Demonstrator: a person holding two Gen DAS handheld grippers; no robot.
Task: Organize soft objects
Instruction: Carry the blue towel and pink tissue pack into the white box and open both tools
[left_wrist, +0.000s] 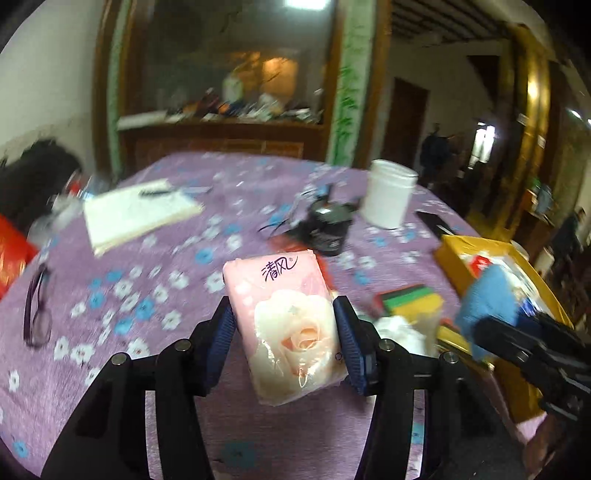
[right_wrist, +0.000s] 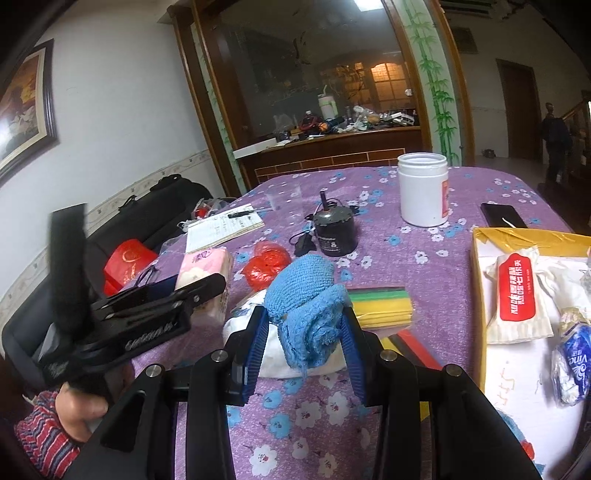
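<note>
My left gripper is shut on a pink tissue pack printed with a rose, held above the purple flowered tablecloth. In the right wrist view the same pack shows at the left, clamped by the left gripper. My right gripper is shut on a rolled blue knitted cloth, lifted over a white soft bundle. In the left wrist view the blue cloth hangs over the yellow box's near edge. Striped sponges lie behind the cloth.
The yellow box at the right holds a red-labelled wipes pack and a blue tissue packet. A white jar, a black motor, a red bag, a notepad, a phone and glasses lie on the table.
</note>
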